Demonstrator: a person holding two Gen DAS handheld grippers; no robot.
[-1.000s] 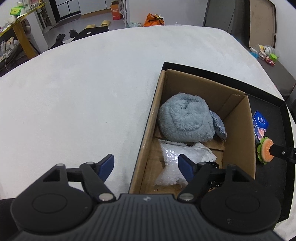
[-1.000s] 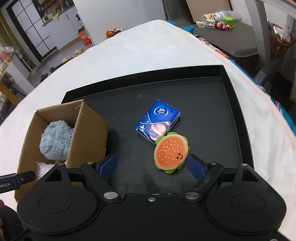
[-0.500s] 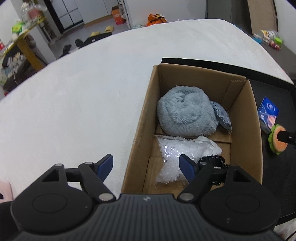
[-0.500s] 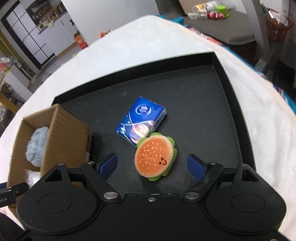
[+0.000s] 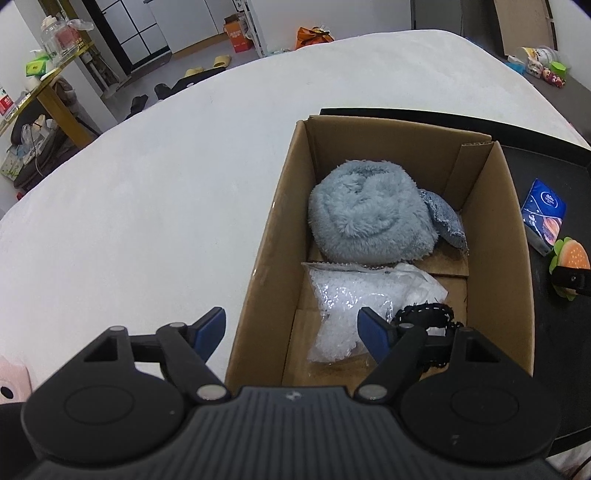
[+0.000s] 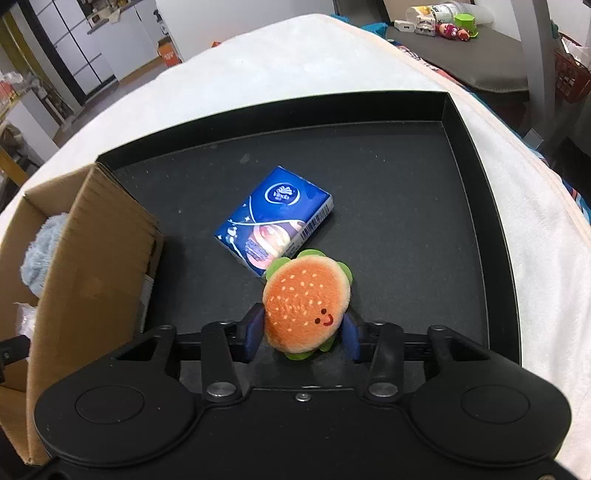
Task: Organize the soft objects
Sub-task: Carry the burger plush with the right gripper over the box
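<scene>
A plush hamburger (image 6: pixel 306 301) sits in the black tray (image 6: pixel 476 206), squeezed between the blue pads of my right gripper (image 6: pixel 301 332), which is shut on it. A blue tissue pack (image 6: pixel 275 218) lies just beyond it. The hamburger (image 5: pixel 570 256) and tissue pack (image 5: pixel 543 214) also show in the left wrist view. The cardboard box (image 5: pixel 511 258) holds a fluffy grey-blue plush (image 5: pixel 369 214), a clear plastic bag (image 5: pixel 354 299) and a black braided band (image 5: pixel 428 314). My left gripper (image 5: pixel 291 328) is open and empty, astride the box's near left wall.
The box (image 6: pixel 92 251) stands in the tray's left part. A white soft cloth (image 5: pixel 129 206) covers the table. A pink object (image 5: pixel 13 380) peeks in at the left edge. A grey side table with small items (image 6: pixel 454 26) stands beyond the right.
My right gripper moved forward and closed its jaws on the hamburger, which was lying free between open fingers before. My left gripper drew back slightly; the box looks nearer and more centred.
</scene>
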